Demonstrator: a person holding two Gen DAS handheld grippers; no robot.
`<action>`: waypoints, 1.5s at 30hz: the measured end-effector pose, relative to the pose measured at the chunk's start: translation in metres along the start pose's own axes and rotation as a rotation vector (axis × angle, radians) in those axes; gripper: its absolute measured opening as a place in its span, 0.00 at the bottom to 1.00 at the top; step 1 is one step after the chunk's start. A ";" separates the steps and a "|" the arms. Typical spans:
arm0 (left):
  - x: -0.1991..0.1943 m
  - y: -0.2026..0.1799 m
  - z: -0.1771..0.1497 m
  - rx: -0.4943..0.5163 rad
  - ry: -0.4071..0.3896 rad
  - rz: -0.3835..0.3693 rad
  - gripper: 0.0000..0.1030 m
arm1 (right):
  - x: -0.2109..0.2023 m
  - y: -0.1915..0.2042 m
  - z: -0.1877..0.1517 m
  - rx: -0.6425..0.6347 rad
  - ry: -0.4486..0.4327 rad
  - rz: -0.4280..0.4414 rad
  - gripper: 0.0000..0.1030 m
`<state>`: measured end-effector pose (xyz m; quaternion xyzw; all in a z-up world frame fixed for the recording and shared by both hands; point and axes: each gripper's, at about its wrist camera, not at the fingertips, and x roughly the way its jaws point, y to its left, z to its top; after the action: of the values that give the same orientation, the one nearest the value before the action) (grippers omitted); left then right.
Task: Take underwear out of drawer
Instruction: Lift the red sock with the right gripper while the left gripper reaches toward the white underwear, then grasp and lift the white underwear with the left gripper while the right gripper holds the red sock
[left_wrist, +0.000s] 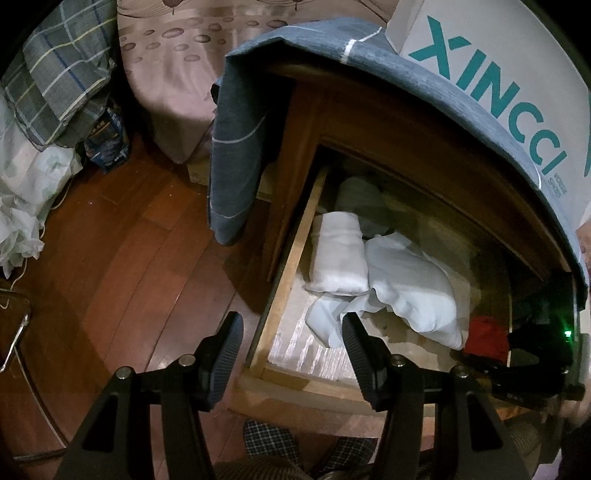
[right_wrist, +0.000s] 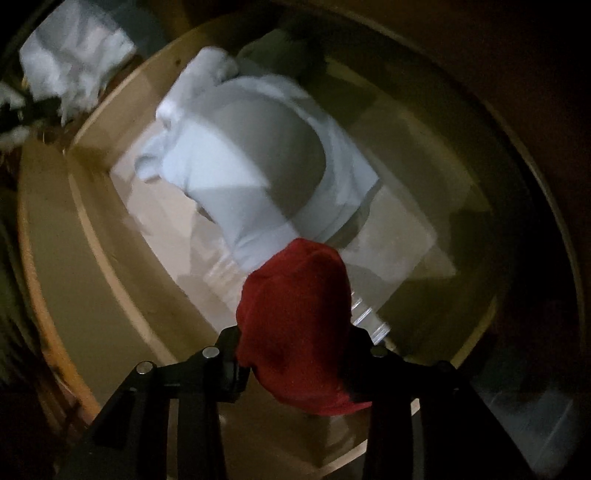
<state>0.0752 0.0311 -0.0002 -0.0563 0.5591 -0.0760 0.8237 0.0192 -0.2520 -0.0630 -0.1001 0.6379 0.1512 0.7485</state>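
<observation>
The wooden drawer (left_wrist: 291, 258) of a bedside cabinet stands pulled open. Inside lie folded white garments (left_wrist: 340, 251) and a crumpled white one (left_wrist: 410, 288). My right gripper (right_wrist: 293, 354) is shut on red underwear (right_wrist: 295, 325), which bulges between its fingers and hides their tips; it hangs above the drawer's right part. In the left wrist view the red underwear (left_wrist: 485, 338) shows at the drawer's right end, held by the dark right gripper (left_wrist: 524, 350). My left gripper (left_wrist: 291, 332) is open and empty, above the drawer's front left corner.
A blue-grey cloth (left_wrist: 236, 147) drapes over the cabinet top, under a white box with teal lettering (left_wrist: 498, 85). Wooden floor (left_wrist: 122, 251) lies to the left, with a bed (left_wrist: 173, 74) and bundled bedding (left_wrist: 48, 92) behind. The white garments (right_wrist: 258, 155) fill the drawer's middle.
</observation>
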 end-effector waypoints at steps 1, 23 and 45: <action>0.000 -0.001 0.000 0.005 0.001 0.000 0.56 | -0.004 0.000 -0.002 0.021 -0.014 0.003 0.34; 0.019 -0.101 -0.015 0.691 0.088 -0.019 0.56 | -0.065 -0.013 -0.062 0.575 -0.364 0.106 0.34; 0.076 -0.174 -0.016 1.142 0.263 -0.043 0.73 | -0.061 -0.008 -0.062 0.580 -0.335 0.047 0.35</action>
<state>0.0770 -0.1544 -0.0448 0.3949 0.5259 -0.3882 0.6456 -0.0439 -0.2866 -0.0139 0.1578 0.5245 -0.0051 0.8366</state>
